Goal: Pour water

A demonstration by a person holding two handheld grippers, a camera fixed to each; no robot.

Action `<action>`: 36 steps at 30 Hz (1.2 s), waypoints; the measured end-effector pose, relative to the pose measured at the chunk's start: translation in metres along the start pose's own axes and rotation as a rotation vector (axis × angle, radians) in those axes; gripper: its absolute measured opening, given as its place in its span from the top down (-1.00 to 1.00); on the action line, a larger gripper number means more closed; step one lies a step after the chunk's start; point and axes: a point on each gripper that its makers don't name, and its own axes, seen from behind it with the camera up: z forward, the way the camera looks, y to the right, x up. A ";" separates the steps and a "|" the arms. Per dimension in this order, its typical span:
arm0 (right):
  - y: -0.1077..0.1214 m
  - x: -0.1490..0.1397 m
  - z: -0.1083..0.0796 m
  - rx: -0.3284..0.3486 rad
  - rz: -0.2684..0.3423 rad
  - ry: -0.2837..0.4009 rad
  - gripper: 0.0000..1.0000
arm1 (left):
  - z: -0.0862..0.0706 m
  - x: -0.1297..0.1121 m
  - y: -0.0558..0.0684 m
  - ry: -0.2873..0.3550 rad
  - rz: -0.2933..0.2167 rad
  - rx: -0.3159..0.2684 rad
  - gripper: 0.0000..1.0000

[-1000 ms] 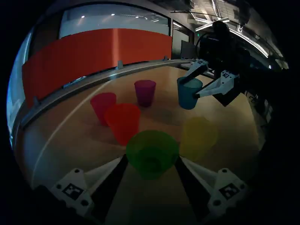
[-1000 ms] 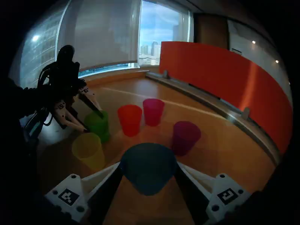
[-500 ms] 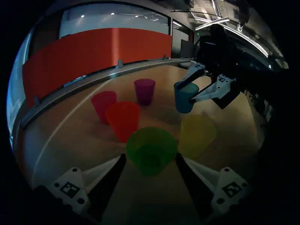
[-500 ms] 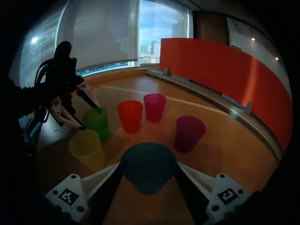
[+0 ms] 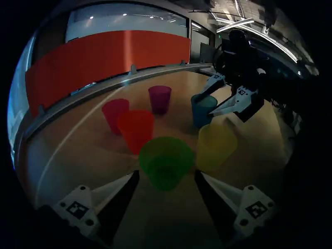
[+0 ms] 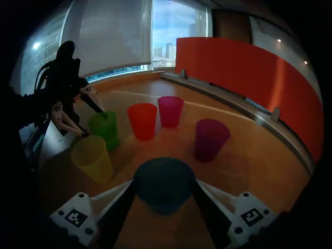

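Wooden bench [image 6: 257, 174], orange partition [image 5: 103, 54] behind. Left gripper [image 5: 166, 172] clamps green cup [image 5: 166, 159] upright; right gripper [image 6: 164, 181] clamps blue cup [image 6: 164, 191] likewise, probably to avoid spilling. Yellow cup [image 5: 216, 145] just beyond left gripper's right finger.

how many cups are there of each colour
green cup: 1
blue cup: 1
yellow cup: 1
red cup: 1
pink cup: 1
purple cup: 1
total: 6 cups
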 end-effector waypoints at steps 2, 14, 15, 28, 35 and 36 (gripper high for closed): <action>0.000 -0.003 0.001 -0.004 -0.003 -0.004 -0.85 | 0.000 0.000 0.001 0.002 0.002 -0.001 -0.97; -0.002 -0.010 0.001 -0.007 -0.005 -0.017 -0.88 | -0.002 -0.003 0.002 -0.003 0.011 0.007 -0.97; -0.002 -0.011 0.000 -0.008 -0.004 -0.018 -0.91 | -0.003 -0.003 0.002 -0.003 0.011 0.008 -0.97; -0.006 -0.013 -0.022 -0.034 0.006 -0.004 -1.00 | -0.018 -0.007 0.000 0.004 0.003 0.048 -0.97; -0.009 -0.017 -0.047 -0.063 0.027 0.019 -1.00 | -0.036 -0.011 -0.006 0.023 -0.009 0.103 -0.97; -0.009 -0.018 -0.050 -0.068 0.030 0.022 -1.00 | -0.039 -0.011 -0.008 0.029 -0.011 0.113 -0.97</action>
